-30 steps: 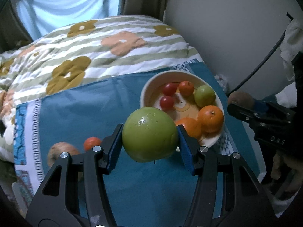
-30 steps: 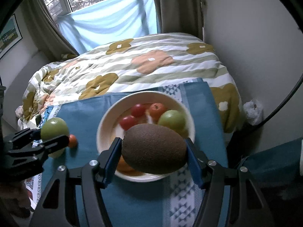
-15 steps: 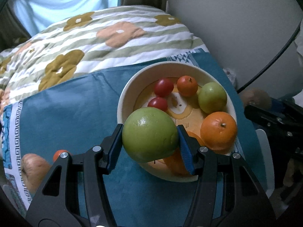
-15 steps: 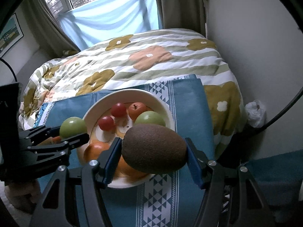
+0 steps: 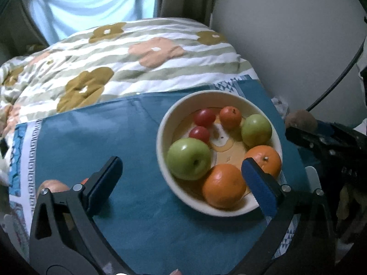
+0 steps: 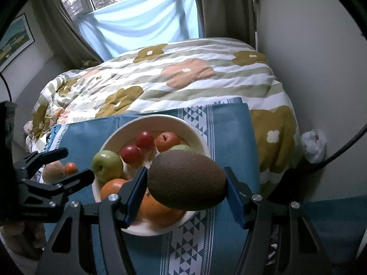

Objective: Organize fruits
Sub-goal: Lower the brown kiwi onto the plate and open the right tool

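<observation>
left wrist view: my left gripper [image 5: 181, 178] has its jaws opening wide with nothing pinched; the big green apple [image 5: 188, 158] lies in the bowl [image 5: 165, 123] at its 8 o'clock side, touching an orange [image 5: 223, 185].

right wrist view: my right gripper [image 6: 187, 189] pinches the kiwi [image 6: 187, 181] above the bowl's 5 o'clock rim.

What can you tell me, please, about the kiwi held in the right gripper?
The kiwi is an oval fruit with dull brown, fuzzy-looking skin, whole and unmarked. It lies crosswise between the blue pads of the right gripper, which press on its two ends. It hangs over the near rim of the cream bowl, above an orange, with no contact visible. From the left wrist view it shows only as a blurred brown lump at the right edge.
</observation>
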Action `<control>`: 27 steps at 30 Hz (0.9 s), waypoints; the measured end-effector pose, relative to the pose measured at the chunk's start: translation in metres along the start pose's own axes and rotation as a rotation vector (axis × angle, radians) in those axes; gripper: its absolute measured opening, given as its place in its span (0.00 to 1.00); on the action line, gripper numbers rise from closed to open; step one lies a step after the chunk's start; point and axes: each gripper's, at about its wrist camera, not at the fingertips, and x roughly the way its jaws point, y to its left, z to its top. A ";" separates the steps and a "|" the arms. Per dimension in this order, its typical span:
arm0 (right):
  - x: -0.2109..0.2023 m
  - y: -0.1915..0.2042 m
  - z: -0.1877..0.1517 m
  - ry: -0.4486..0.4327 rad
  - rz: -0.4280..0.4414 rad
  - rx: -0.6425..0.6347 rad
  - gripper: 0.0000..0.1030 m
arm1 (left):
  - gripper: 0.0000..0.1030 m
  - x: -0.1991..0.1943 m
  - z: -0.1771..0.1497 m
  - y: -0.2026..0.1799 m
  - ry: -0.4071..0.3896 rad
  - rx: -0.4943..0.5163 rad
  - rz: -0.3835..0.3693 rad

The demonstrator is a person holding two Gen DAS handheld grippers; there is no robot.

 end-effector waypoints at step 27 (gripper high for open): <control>0.085 0.081 0.044 0.073 0.156 -0.260 0.59 | 1.00 -0.030 -0.034 0.072 -0.002 -0.202 0.151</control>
